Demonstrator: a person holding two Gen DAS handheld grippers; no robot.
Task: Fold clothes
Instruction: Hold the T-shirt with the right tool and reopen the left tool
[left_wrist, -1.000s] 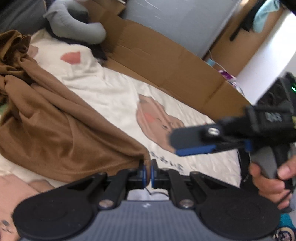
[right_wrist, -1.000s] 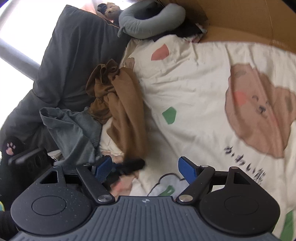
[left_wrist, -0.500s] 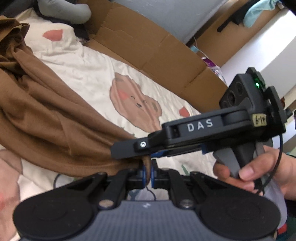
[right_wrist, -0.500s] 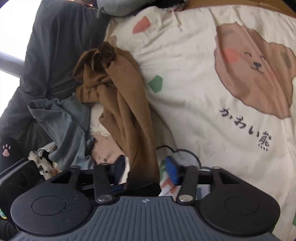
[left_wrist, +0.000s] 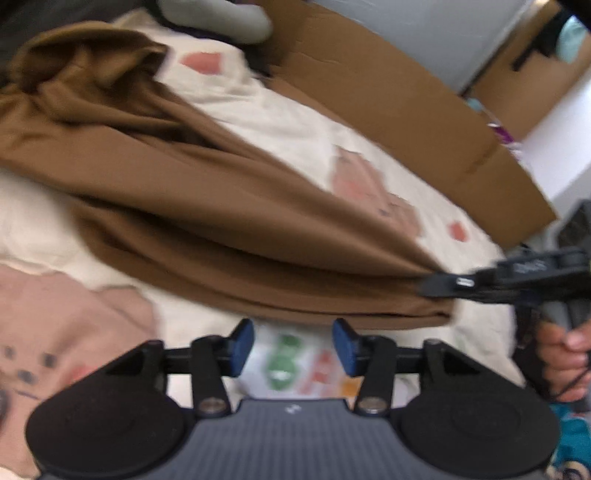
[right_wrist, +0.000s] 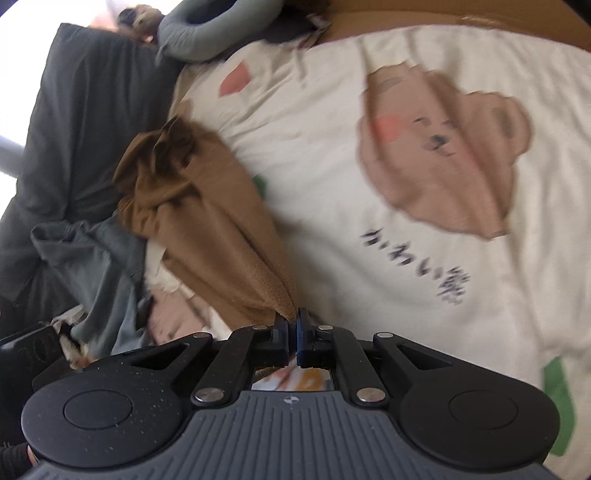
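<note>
A brown garment (left_wrist: 192, 192) lies stretched across a cream bedspread (left_wrist: 295, 133) printed with bears. My left gripper (left_wrist: 292, 345) hangs just in front of the garment's near edge; its jaws are opening and nothing is between the blue pads. In the left wrist view my right gripper (left_wrist: 428, 286) bites the garment's right corner, held by a hand (left_wrist: 561, 350). In the right wrist view the right gripper (right_wrist: 292, 321) is shut on a tip of the brown garment (right_wrist: 207, 221), which runs away to a bunched end at the upper left.
Flattened cardboard (left_wrist: 388, 96) lines the bed's far side. A grey neck pillow (right_wrist: 207, 33) lies at the head. A dark grey duvet (right_wrist: 74, 122) and a grey-blue garment (right_wrist: 99, 258) lie to the left of the brown one.
The left gripper let go of the brown garment's corner and opened. The right gripper came in, closed on that corner and drew it to the right.
</note>
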